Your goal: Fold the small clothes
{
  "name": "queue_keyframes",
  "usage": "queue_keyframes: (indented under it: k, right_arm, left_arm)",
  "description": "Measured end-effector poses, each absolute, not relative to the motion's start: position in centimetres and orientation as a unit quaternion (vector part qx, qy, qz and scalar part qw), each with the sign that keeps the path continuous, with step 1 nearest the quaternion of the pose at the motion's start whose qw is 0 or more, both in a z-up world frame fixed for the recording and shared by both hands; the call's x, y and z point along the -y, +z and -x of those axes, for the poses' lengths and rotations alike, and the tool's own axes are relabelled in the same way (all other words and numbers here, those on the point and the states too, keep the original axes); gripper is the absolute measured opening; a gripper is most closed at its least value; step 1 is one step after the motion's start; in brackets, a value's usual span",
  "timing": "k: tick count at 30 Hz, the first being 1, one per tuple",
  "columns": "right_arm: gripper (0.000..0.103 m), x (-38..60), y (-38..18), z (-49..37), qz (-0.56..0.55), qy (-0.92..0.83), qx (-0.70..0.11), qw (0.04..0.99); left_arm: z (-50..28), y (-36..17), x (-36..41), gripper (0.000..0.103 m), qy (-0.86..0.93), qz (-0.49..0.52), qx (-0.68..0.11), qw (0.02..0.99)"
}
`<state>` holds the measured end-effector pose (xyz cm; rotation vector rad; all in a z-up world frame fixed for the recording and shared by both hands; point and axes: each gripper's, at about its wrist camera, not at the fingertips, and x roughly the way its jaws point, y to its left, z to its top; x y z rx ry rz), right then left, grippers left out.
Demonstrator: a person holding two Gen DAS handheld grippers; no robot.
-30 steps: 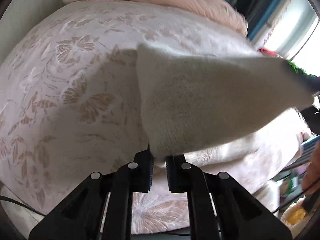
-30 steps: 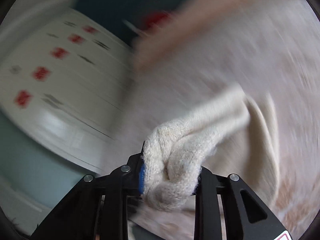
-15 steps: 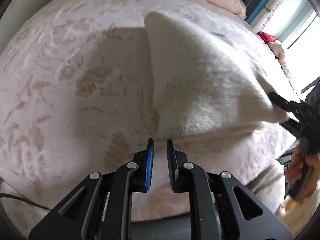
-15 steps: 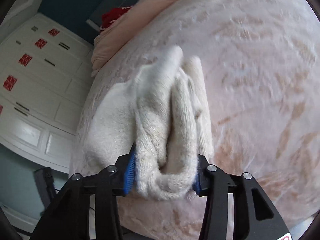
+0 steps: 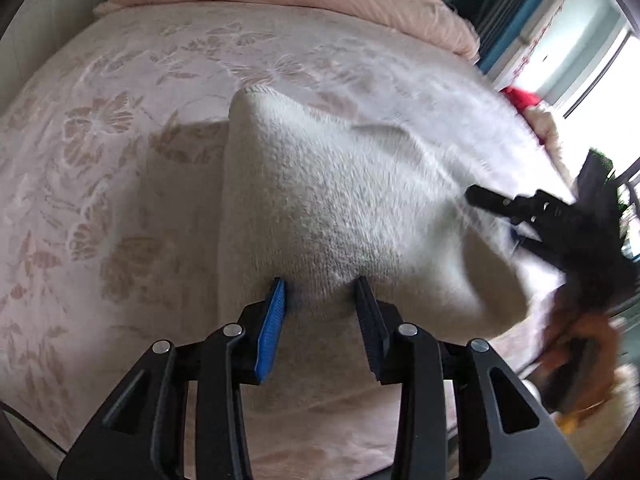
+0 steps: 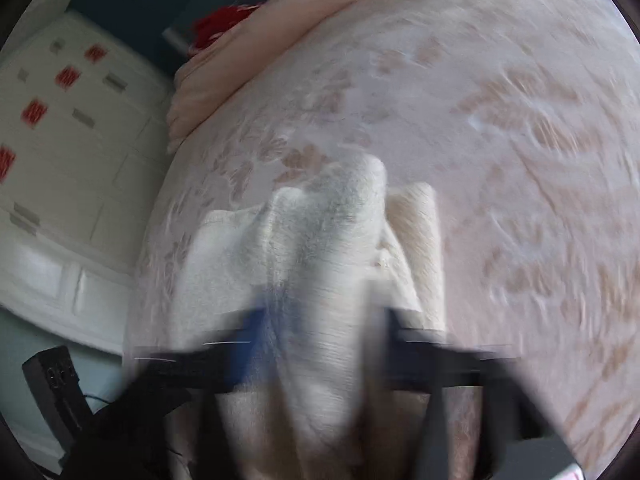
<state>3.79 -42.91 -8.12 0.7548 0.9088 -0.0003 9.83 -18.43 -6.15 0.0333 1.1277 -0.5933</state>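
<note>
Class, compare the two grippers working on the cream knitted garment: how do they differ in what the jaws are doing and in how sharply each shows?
The left gripper has jaws opening, astride the cream knitted garment, with pads clear of it; the right gripper is closing on a bunched fold. The left shows sharp, the right blurred. Both are over the floral bedspread.
</note>
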Motion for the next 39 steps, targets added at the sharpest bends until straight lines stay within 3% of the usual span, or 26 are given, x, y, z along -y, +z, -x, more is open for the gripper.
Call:
queue_keyframes:
  k: [4,8,9,11,15,18,20,22,28,31,34,36,37,39]
  right_arm:
    - [0.016,42.3,-3.1,-0.8,-0.326,0.032,-0.341,0.881]
    - [0.021,43.9,-12.4,-0.9,-0.321,-0.053,-0.458,0.827]
    - [0.022,44.3,-12.5,-0.2,-0.347,-0.05,-0.437,0.828]
    - [0.029,45.1,-10.4,1.6,-0.391,-0.046,-0.392,0.831]
    - [0.029,42.6,-3.7,5.4,-0.332,-0.042,-0.343,0.877]
    - [0.023,39.1,-4.5,6.0,-0.279,-0.02,-0.392,0.877]
    - [0.021,37.8,-9.7,5.5,-0.237,-0.042,-0.47,0.849]
    - [0.02,37.4,-11.9,5.4,-0.243,-0.048,-0.483,0.84]
    - [0.023,33.4,-1.5,6.7,-0.164,-0.037,-0.408,0.897]
    - [0.023,30.0,0.4,4.0,-0.151,0.027,-0.4,0.903]
    - [0.023,27.3,-2.4,-0.4,-0.153,0.052,-0.437,0.885]
    - [0.023,25.4,-8.3,-3.6,-0.128,0.04,-0.515,0.847]
    - [0.023,24.9,-9.8,-3.8,-0.124,0.036,-0.518,0.846]
    - [0.023,24.6,-7.7,-3.4,-0.131,0.03,-0.509,0.85]
  left_arm:
    - [-9.5,-6.5,17.7,0.036,-0.279,-0.027,-0.52,0.806]
    - [-9.6,-7.4,18.2,0.036,-0.281,-0.043,-0.524,0.803]
    - [-9.6,-7.4,18.4,0.036,-0.279,-0.053,-0.522,0.804]
    - [-9.2,-7.4,18.5,0.037,-0.275,-0.073,-0.512,0.811]
    - [-9.2,-7.2,17.7,0.037,-0.279,-0.054,-0.512,0.811]
    - [-9.2,-7.4,17.6,0.037,-0.275,-0.05,-0.512,0.813]
    - [-9.0,-7.4,17.8,0.038,-0.269,-0.052,-0.509,0.816]
    - [-8.9,-7.2,17.8,0.038,-0.273,-0.051,-0.511,0.813]
    - [-7.0,-3.7,13.0,0.054,-0.264,-0.03,-0.483,0.835]
    - [-6.7,-4.0,10.6,0.055,-0.218,-0.047,-0.483,0.847]
    - [-6.8,-4.3,9.0,0.055,-0.194,-0.048,-0.493,0.847]
    - [-6.9,-4.3,7.9,0.056,-0.188,-0.04,-0.499,0.845]
    - [-6.8,-4.2,7.4,0.056,-0.186,-0.038,-0.499,0.845]
    - [-6.9,-4.0,6.3,0.058,-0.181,-0.034,-0.498,0.847]
